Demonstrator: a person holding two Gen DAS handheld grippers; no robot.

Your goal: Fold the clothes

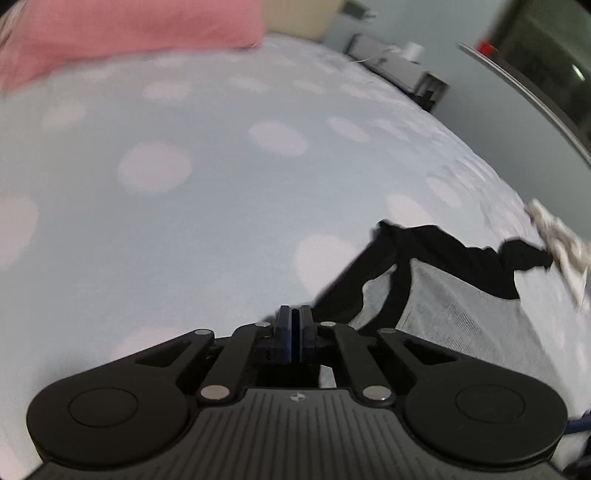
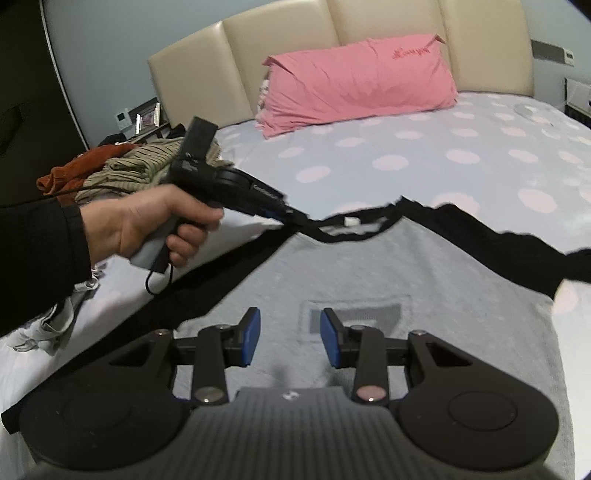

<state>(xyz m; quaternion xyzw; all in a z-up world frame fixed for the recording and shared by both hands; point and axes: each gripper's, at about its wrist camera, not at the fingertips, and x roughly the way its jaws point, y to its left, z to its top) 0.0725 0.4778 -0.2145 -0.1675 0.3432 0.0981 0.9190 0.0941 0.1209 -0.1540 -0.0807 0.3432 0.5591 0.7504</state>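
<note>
Tongs on the left (image 1: 295, 321) are pressed fully together in the left wrist view, with no gap showing between the blue pads; black cloth of the raglan T-shirt (image 1: 461, 295) runs right up to their right side, though the pinch itself is not visible from this angle. The shirt spreads away to the right and near side, grey body under black sleeve and collar trim. Beyond it the spotted bed sheet (image 1: 166, 166) fills the view, blurred, with a pink pillow (image 1: 129, 33) at the far left. A pale crumpled cloth (image 1: 557, 236) at the right edge is too smeared to name.

From the right wrist view, the right tongs (image 2: 290, 341) stand wide open and hold nothing, hovering over the chest of the T-shirt (image 2: 369, 288), which lies face up on the bed with its collar far and its hem cut off below the frame. Its long axis runs near to far, straight ahead of these tongs. The left hand (image 2: 155, 225) holds the left tongs (image 2: 291, 213) at the left shoulder seam beside the collar, where black cloth appears nipped and drawn taut. The right sleeve lies nearer the open tongs. A heap of other clothes (image 2: 122, 166) sits far left.
</note>
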